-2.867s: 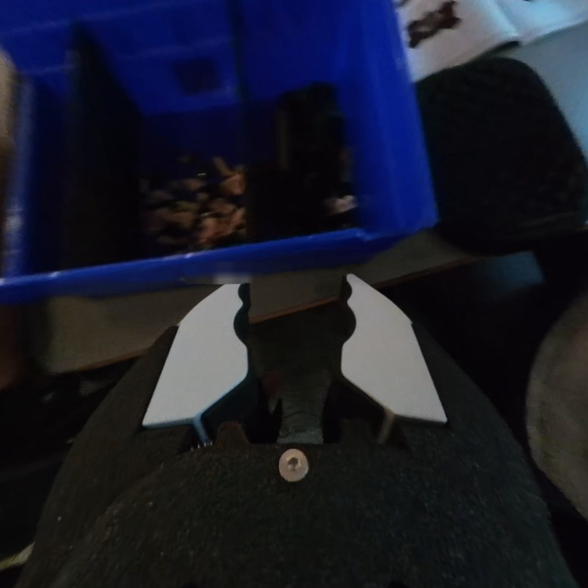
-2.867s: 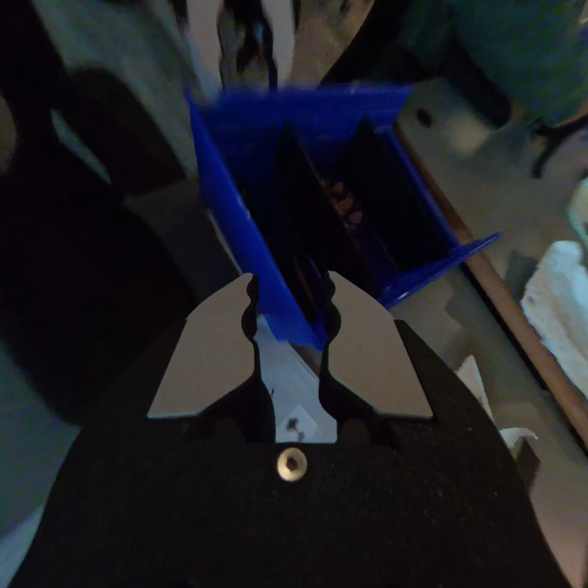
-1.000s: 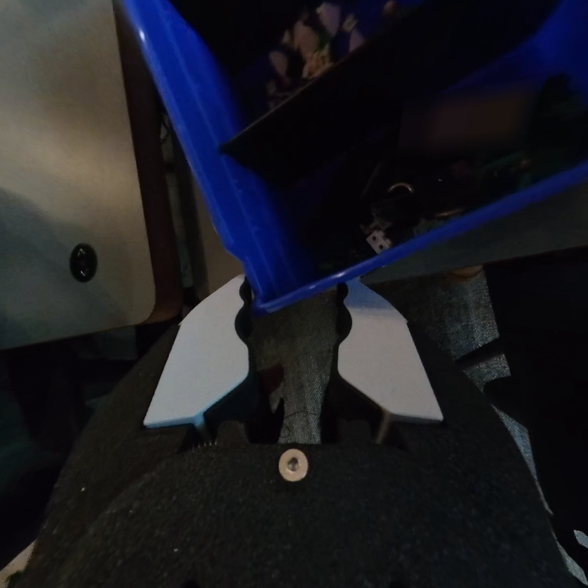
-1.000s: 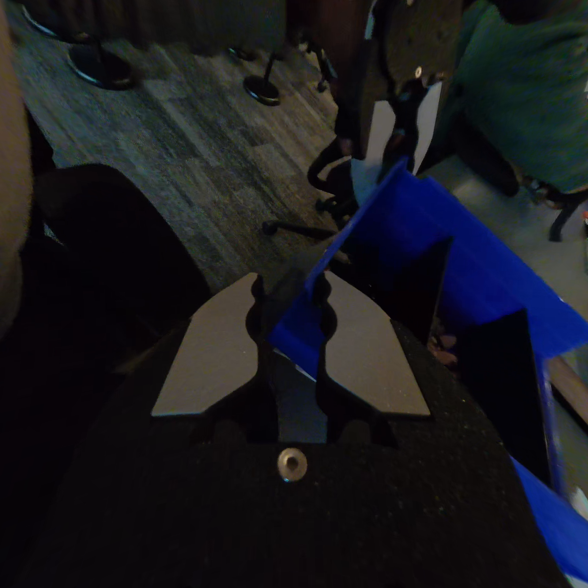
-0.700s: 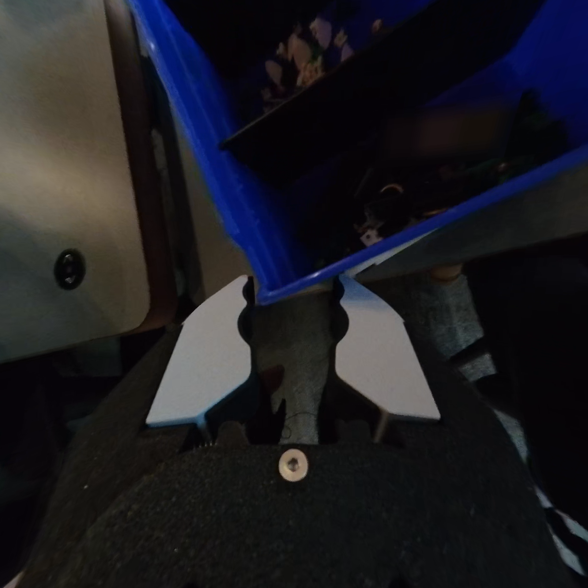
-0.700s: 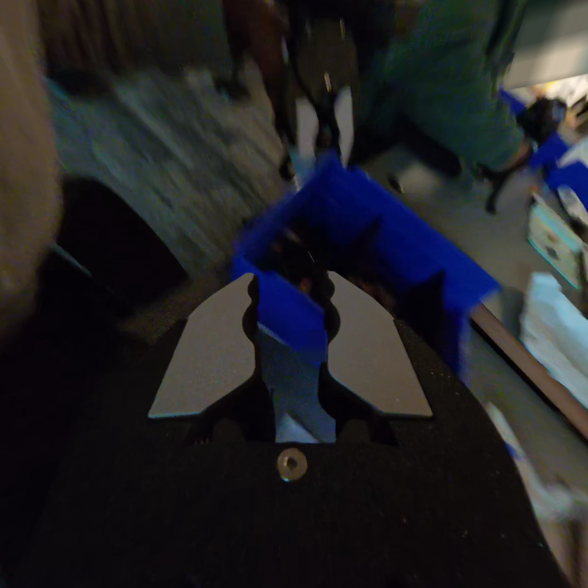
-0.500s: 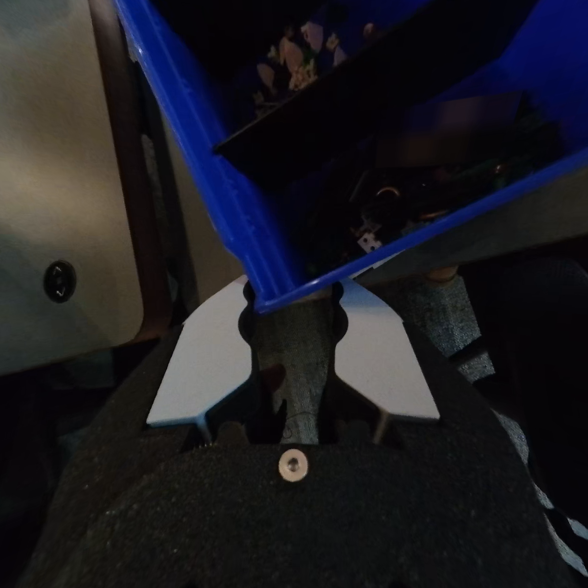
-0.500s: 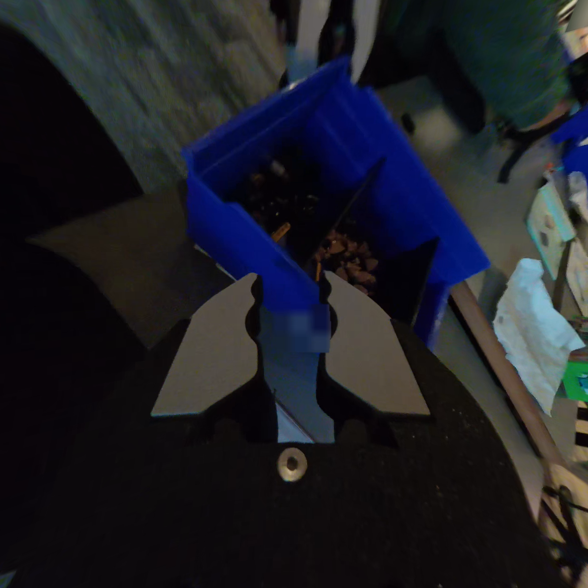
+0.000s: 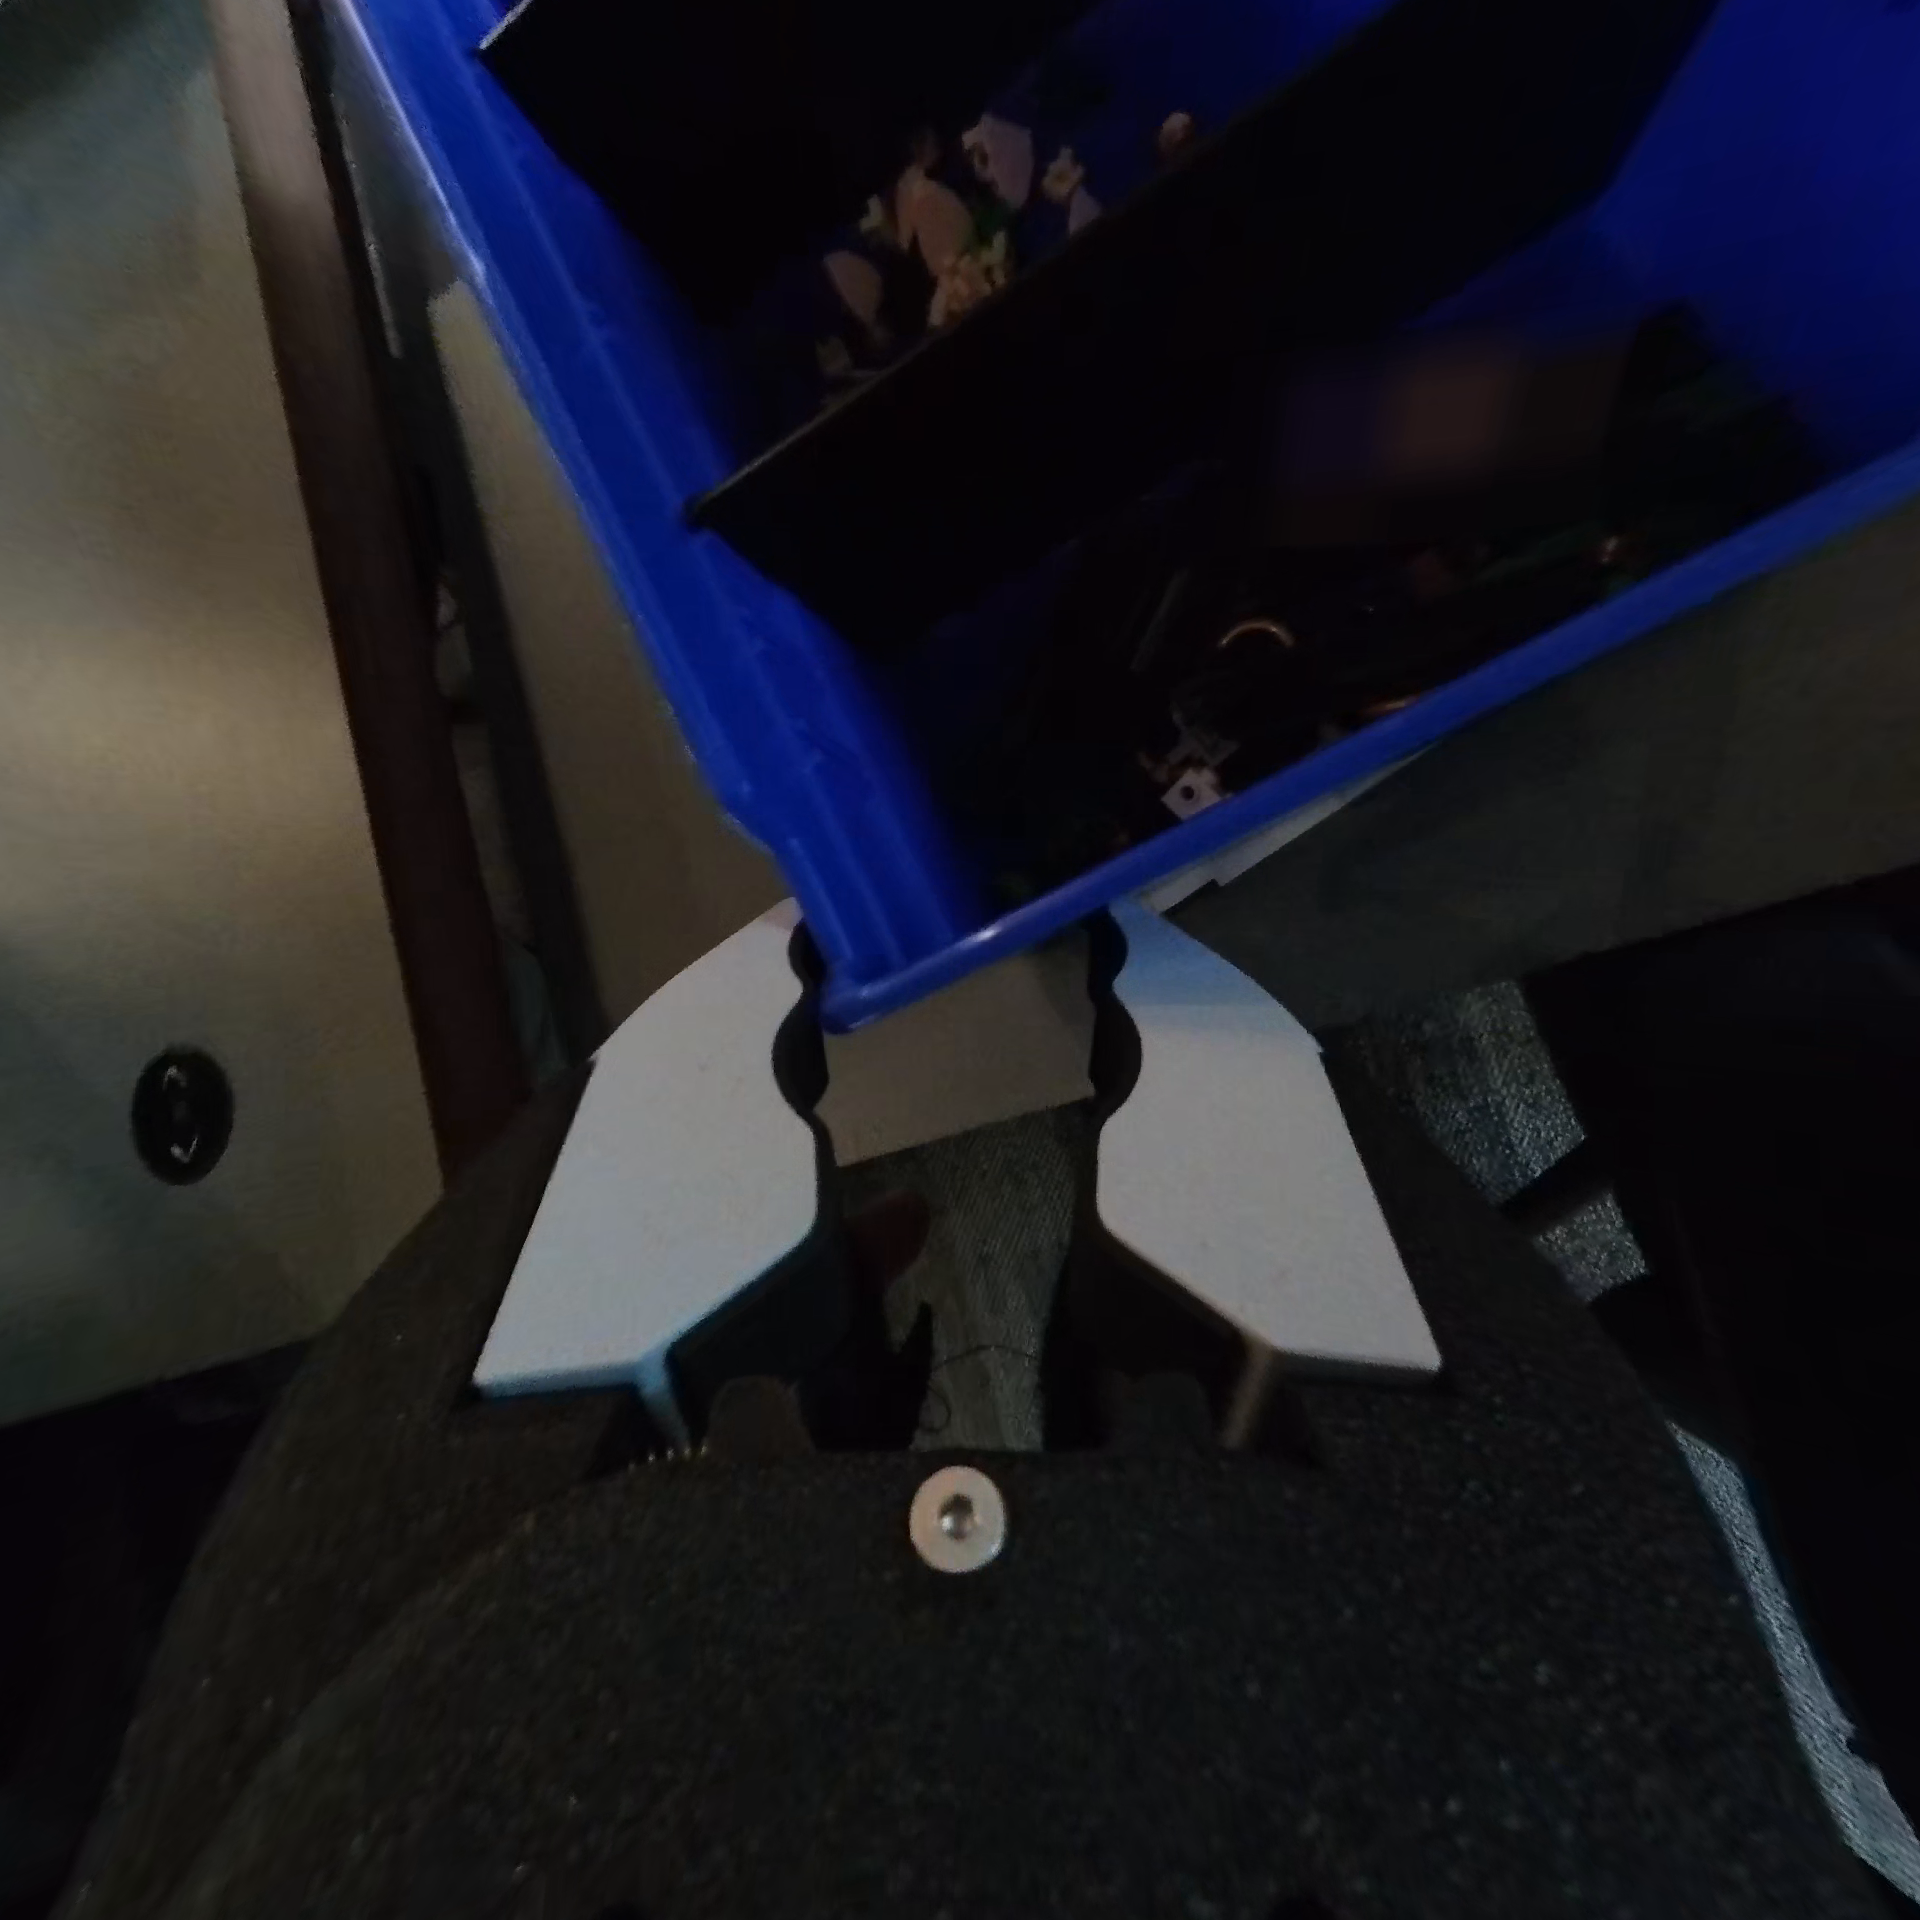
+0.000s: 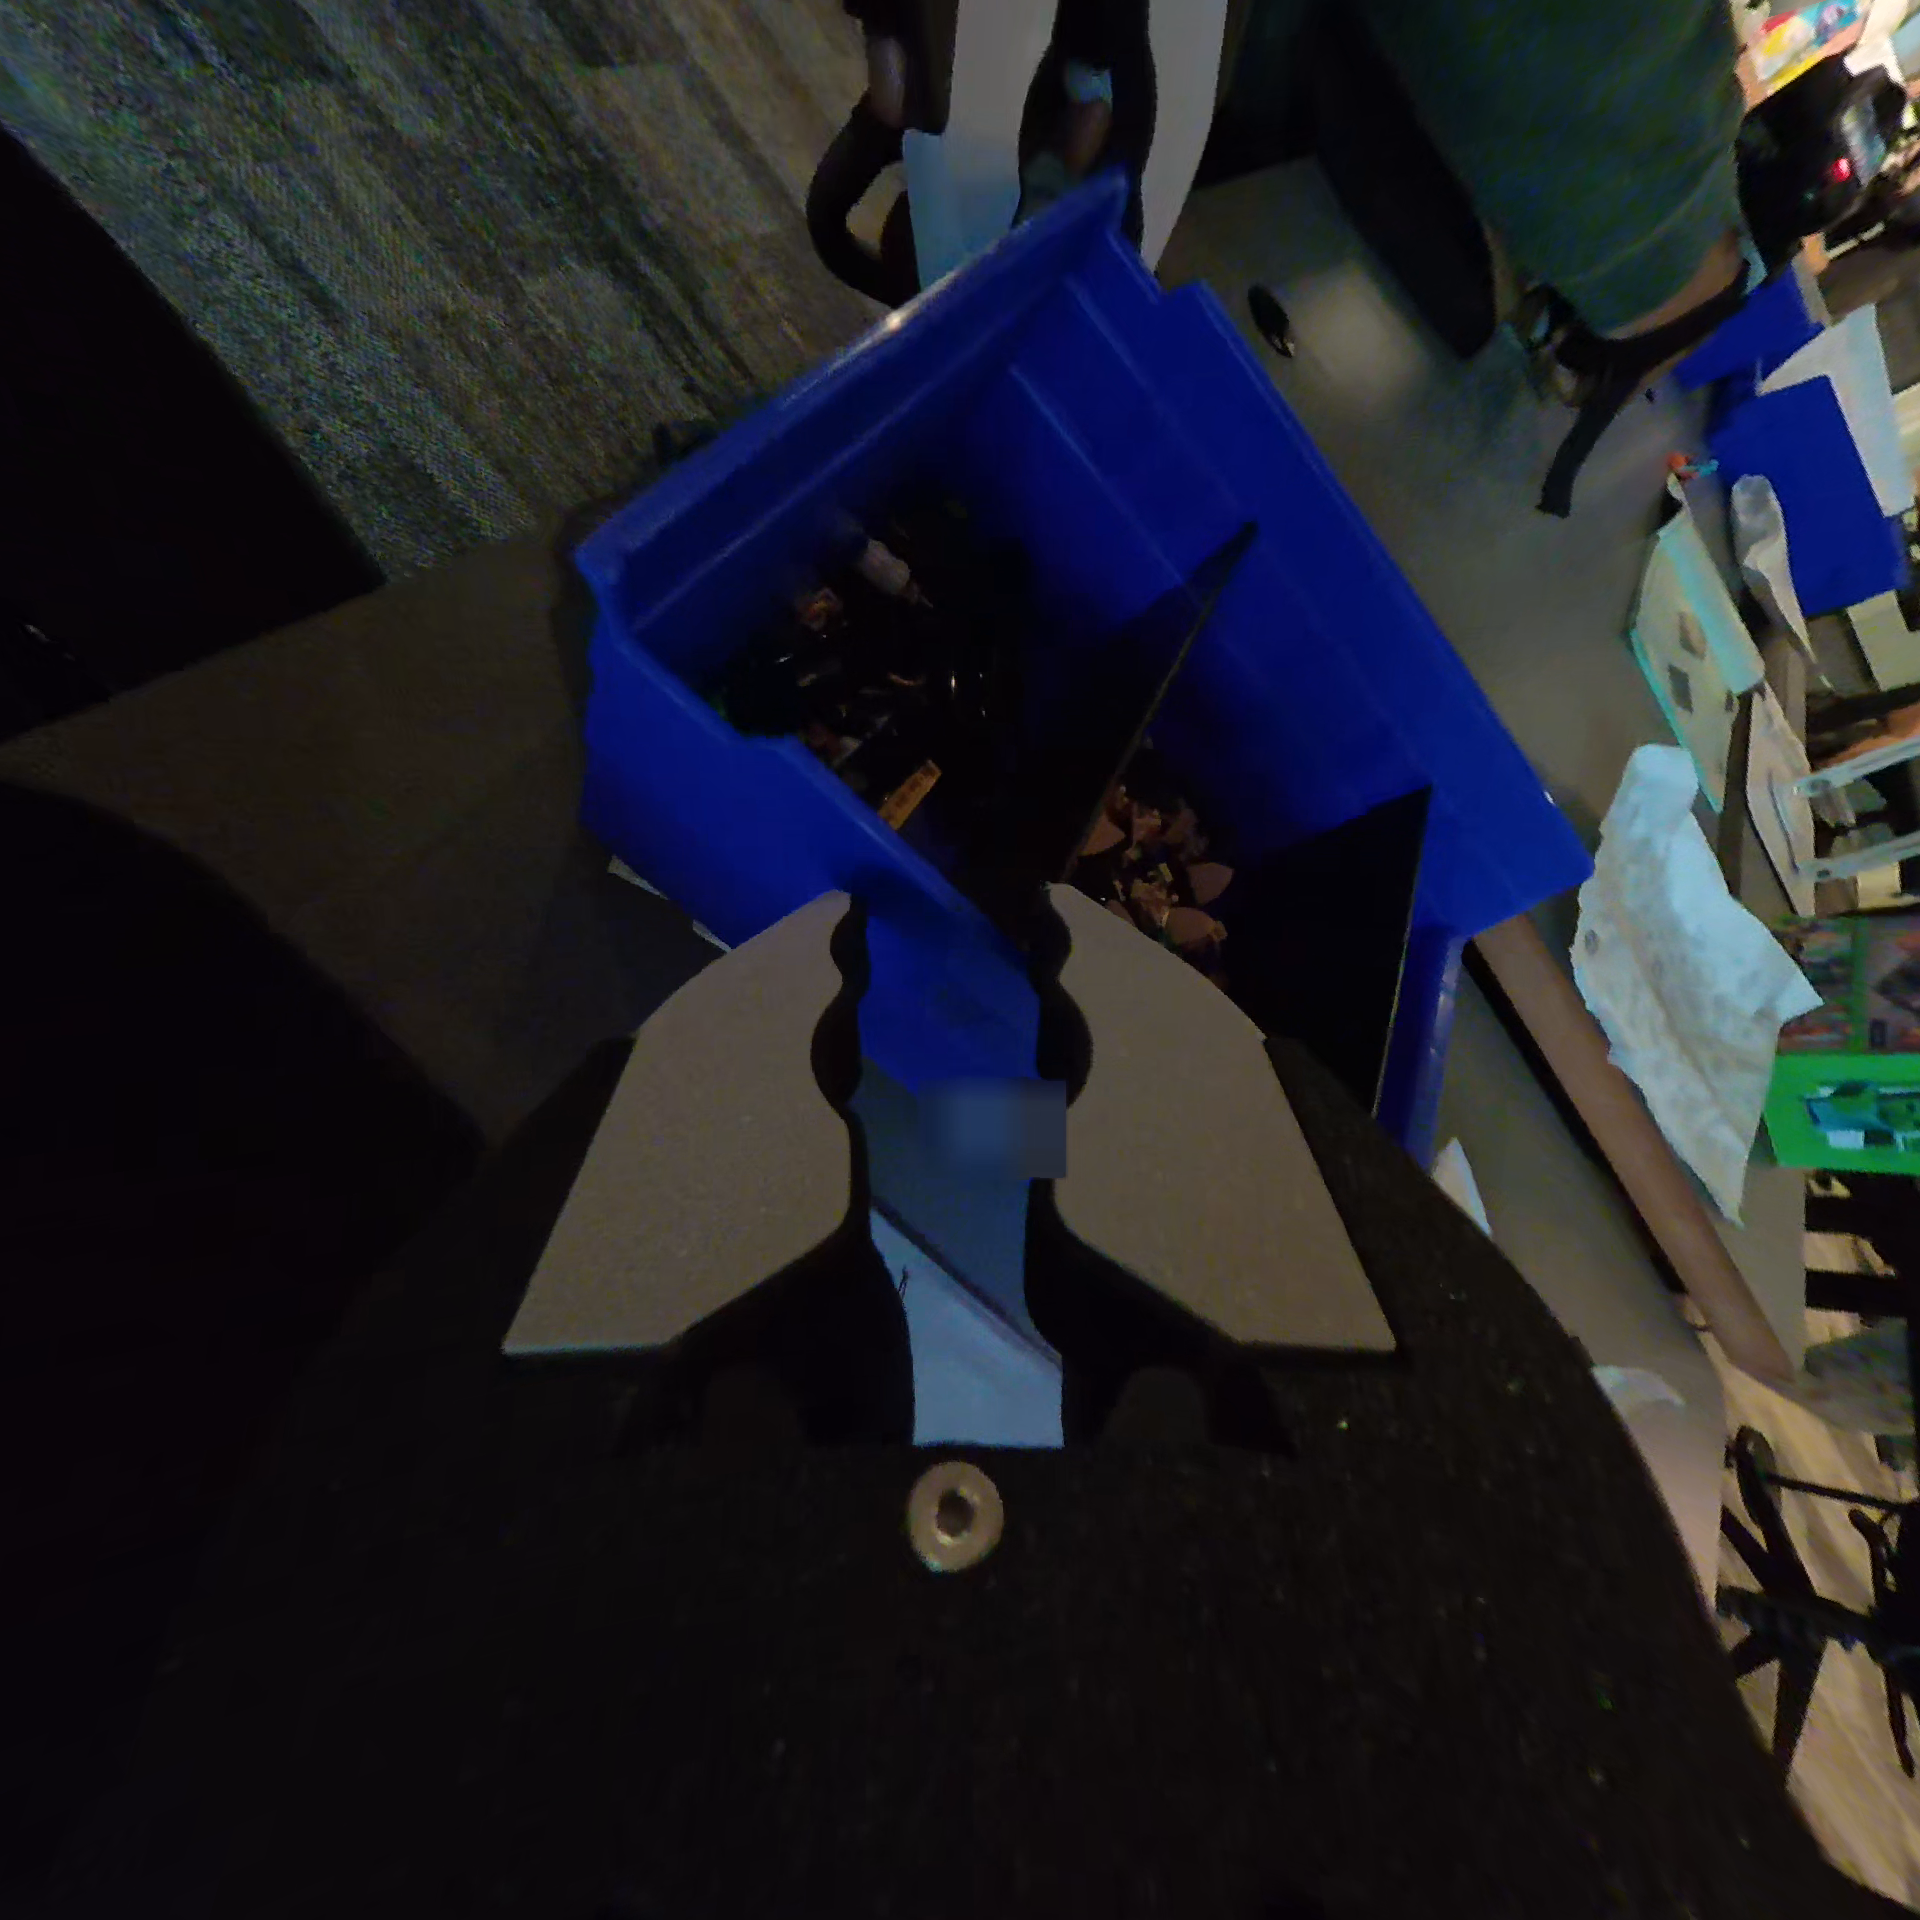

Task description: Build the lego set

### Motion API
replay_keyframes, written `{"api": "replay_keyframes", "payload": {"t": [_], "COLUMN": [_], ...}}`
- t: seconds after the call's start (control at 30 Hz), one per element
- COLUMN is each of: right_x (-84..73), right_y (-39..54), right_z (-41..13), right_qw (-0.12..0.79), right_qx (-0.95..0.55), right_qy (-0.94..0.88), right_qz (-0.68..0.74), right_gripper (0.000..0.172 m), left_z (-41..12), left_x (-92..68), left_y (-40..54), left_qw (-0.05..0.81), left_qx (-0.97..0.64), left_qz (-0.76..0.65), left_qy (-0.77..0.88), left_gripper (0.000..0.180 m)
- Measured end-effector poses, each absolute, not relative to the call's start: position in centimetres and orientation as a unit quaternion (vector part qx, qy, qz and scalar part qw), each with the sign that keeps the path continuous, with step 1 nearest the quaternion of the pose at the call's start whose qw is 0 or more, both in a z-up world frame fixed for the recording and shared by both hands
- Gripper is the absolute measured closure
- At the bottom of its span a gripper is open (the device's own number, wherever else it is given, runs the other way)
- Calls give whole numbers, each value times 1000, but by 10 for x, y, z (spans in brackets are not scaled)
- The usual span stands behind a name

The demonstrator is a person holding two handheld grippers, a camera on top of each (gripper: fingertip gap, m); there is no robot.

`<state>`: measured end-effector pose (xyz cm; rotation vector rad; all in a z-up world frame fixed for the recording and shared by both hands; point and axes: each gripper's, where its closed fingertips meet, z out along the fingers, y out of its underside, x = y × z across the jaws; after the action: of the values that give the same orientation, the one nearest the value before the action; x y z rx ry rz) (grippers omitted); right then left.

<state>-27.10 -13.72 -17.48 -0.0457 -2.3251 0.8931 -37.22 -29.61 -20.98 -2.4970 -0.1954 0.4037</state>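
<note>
Gripping blue bin (image 10: pixel 1039 499) wall, right gripper (image 10: pixel 951 935) pads pinch near side. Left gripper (image 9: pixel 956 940) fingers spread wide around bin corner and table (image 9: pixel 935 1070) edge; squeezing, cannot tell. Bin sits on table corner, black dividers (image 10: pixel 1122 727) inside.

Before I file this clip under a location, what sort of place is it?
Probably an office or workshop: a grey table holds a divided blue parts bin, with carpet floor beyond and more blue bins on another table.
</note>
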Motion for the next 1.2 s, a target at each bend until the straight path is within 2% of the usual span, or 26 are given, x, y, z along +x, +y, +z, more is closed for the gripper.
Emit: {"api": "replay_keyframes", "payload": {"t": [0.2,0.3,0.4,0.5,0.6,0.7,0.8,0.93,1.07,1.2], "right_x": [-262,-253,-232,-188,-128,-65,5,106,191,221], "right_y": [-129,-120,-76,-13,35,65,88,119,142,148], "right_z": [-173,-148,-116,-104,-107,-105,-102,-112,-135,-175], "right_qw": [324,339,392,442,471,501,521,502,472,410], "right_qx": [-40,-112,-244,-393,-501,-569,-618,-698,-755,-799], "right_qy": [-880,-845,-778,-693,-614,-555,-525,-486,-454,-436], "right_qz": [346,399,426,412,387,343,265,155,45,57], "right_gripper": [143,140,139,134,111,93,87,92,97,98], "left_z": [-210,-202,-172,-129,-98,-82,-63,-59,-102,-156], "left_x": [-365,-362,-362,-346,-316,-282,-239,-165,-135,-130], "left_y": [-287,-287,-290,-273,-241,-204,-162,-106,-64,-41], "left_qw": [306,322,365,445,493,506,542,583,544,475], "left_qx": [-938,-933,-910,-871,-851,-846,-822,-803,-830,-873], "left_qz": [145,131,152,164,153,164,173,99,91,84], "left_qy": [-69,-94,-127,-129,-96,-39,17,76,89,74], "left_gripper": [132,127,103,78,58,50,54,70,75,76]}}
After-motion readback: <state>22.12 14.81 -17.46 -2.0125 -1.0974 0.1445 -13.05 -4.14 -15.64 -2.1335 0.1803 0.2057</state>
